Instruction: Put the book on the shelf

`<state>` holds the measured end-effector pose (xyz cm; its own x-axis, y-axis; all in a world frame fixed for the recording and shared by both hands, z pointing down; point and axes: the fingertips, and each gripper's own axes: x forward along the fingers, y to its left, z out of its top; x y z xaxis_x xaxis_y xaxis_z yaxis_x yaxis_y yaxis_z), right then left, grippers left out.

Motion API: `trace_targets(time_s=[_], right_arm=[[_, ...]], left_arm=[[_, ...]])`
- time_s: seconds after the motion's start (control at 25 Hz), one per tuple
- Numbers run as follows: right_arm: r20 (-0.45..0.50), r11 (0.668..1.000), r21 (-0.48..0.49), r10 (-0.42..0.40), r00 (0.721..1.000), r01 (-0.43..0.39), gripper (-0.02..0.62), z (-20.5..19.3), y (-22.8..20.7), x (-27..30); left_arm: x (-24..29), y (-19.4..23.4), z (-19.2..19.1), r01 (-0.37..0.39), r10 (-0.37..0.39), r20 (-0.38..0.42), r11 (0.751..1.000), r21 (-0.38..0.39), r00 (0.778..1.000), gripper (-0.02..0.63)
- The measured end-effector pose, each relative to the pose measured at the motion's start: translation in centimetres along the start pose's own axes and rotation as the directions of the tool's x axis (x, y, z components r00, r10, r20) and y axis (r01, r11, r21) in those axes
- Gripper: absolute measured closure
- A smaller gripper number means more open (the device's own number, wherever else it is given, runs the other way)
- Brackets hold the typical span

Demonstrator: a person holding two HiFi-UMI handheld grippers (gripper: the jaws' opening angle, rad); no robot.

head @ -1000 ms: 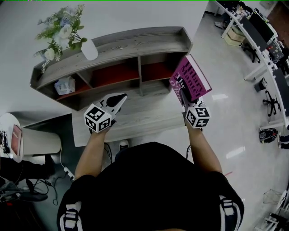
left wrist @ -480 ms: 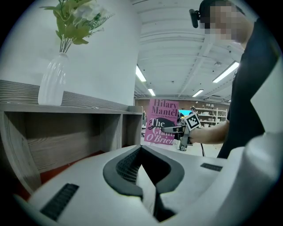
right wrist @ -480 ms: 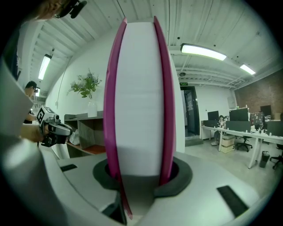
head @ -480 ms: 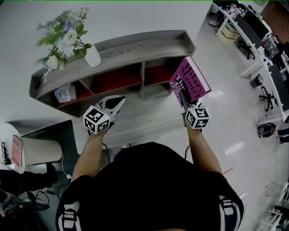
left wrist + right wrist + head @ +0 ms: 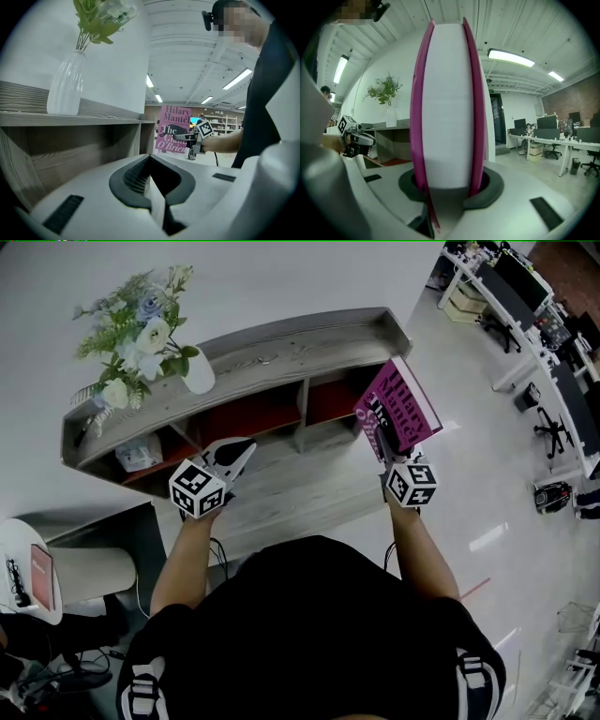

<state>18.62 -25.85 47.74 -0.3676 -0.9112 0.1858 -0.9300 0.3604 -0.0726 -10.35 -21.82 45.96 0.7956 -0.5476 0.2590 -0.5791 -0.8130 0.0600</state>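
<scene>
My right gripper (image 5: 387, 454) pinches the book (image 5: 398, 407) by its lower edge at centre right of the head view. The pink cover is tilted up toward the shelf (image 5: 281, 341), which curves across the upper middle. The book is held in the air near the shelf's right end, in front of the right-hand compartment; I cannot tell whether it touches the shelf. In the right gripper view the pads press on both pink covers, with the white page block standing upright between them. My left gripper (image 5: 242, 451), at centre left, has its jaws pressed together on nothing and points toward the middle compartments. A white vase (image 5: 199, 373) of flowers (image 5: 139, 329) stands on the shelf top at upper left. Something pale sits in the leftmost compartment; I cannot tell what.
</scene>
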Motion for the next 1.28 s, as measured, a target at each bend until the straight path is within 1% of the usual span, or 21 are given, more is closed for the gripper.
trace_targets(time_s=[0.24, 0.76, 0.92, 1.28], right_arm=[[-0.009, 1.0, 0.006, -0.026, 1.0, 0.026, 0.448, -0.4, 0.5, 0.7], [-0.014, 0.998, 0.035, -0.059, 0.998, 0.06, 0.448, -1.5, 1.1, 1.6], [-0.034, 0.996, 0.052, -0.068, 0.997, 0.07, 0.448, -2.5, 1.0, 1.8], [-0.065, 0.995, 0.058, -0.077, 0.995, 0.081, 0.446, -4.3, 1.0, 2.6]], left_arm=[[0.1, 1.0, 0.2, 0.033, -0.033, -0.002, 0.999, 0.01, 0.999, 0.589], [0.3, 3.2, -0.5, 0.078, -0.078, -0.014, 0.997, 0.013, 0.997, 0.589], [0.3, 3.8, -0.5, 0.08, -0.079, -0.015, 0.997, 0.013, 0.997, 0.589], [0.2, 5.0, -0.9, 0.073, -0.073, -0.02, 0.997, 0.004, 0.997, 0.589]])
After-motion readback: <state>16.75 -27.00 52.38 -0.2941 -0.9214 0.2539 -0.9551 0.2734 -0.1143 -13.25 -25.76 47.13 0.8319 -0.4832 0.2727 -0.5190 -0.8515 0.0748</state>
